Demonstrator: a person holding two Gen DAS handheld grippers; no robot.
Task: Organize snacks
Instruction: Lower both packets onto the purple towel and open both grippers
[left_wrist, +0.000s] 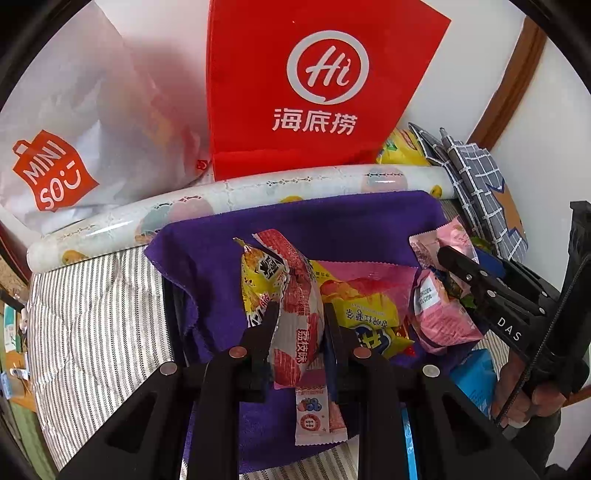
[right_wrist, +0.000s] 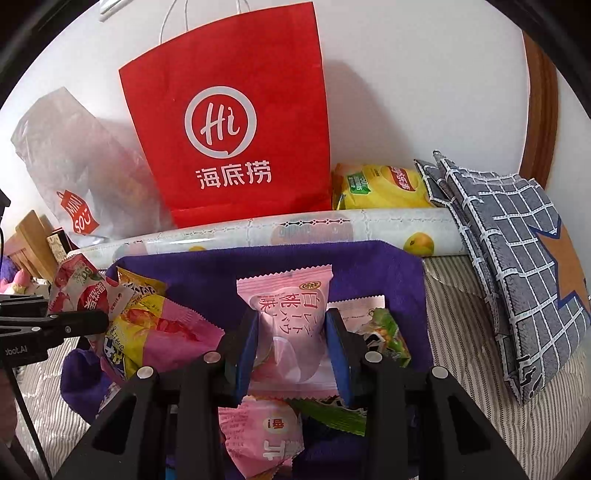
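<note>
Both grippers are loaded. The left gripper (left_wrist: 297, 325) is clamped on a red-and-white lychee-flavour packet (left_wrist: 295, 317), whose long axis runs along the fingers and away from the camera, top end tilted toward the red paper bag (left_wrist: 314, 85); the packet stands clear above the purple cloth (left_wrist: 332, 218). The right gripper (right_wrist: 291, 339) is closed on a pale pink peach packet (right_wrist: 288, 325), held upright between the blue pads (right_wrist: 334, 343) with its serrated top edge pointing at the same red bag. Any coming move turns on one relation — each held packet lies between its jaws and the bags at the back, with the patterned roll (left_wrist: 229, 199) lying crosswise between cloth and bags. Judged from this layout, either packet must pass over the roll to reach a bag. The remaining snacks — a yellow packet (left_wrist: 369, 317) and further pink ones (left_wrist: 443, 317) — lie heaped on the cloth between the two grippers. The mouth of the red bag is cut off in the left view and not visible from above in the right view; the contents of the white Miniso bag (left_wrist: 74, 122) cannot be made out. Which container receives which snack cannot be determined.
</note>
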